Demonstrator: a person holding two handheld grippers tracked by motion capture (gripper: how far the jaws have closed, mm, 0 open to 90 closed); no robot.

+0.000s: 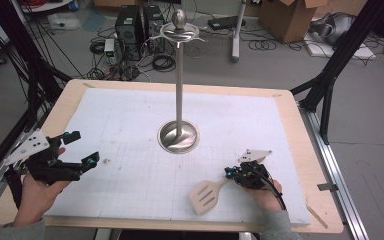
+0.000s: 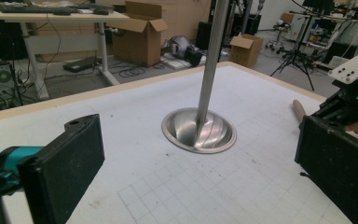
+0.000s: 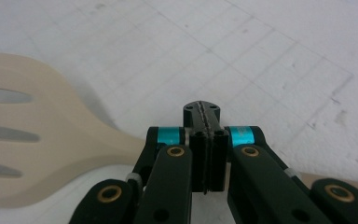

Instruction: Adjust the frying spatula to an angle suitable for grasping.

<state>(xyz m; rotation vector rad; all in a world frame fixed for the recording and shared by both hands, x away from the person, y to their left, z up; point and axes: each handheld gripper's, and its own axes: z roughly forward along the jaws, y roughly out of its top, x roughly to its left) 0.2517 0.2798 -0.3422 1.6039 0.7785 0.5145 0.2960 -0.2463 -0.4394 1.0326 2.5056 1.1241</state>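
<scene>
White gridded mat (image 1: pixel 130 120) covers the wooden table (image 1: pixel 70 92). Steel stand (image 1: pixel 179 90) rises from its round base at mat centre, hooks at the top. Left gripper (image 1: pixel 82 150) hovers near the left edge, jaws wide, nothing between them. Right gripper (image 1: pixel 230 172) sits low at the front right, jaws pressed together, its tip against the handle of the slotted wooden spatula (image 1: pixel 207 195), which lies flat on the mat; a grip cannot be confirmed.

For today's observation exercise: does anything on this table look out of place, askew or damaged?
Nothing looks damaged or spilled. The slotted spatula lies flat beside the shut right gripper, not hung on the upright metal stand, whose hooks are bare. A few dark specks mark the white mat.
</scene>
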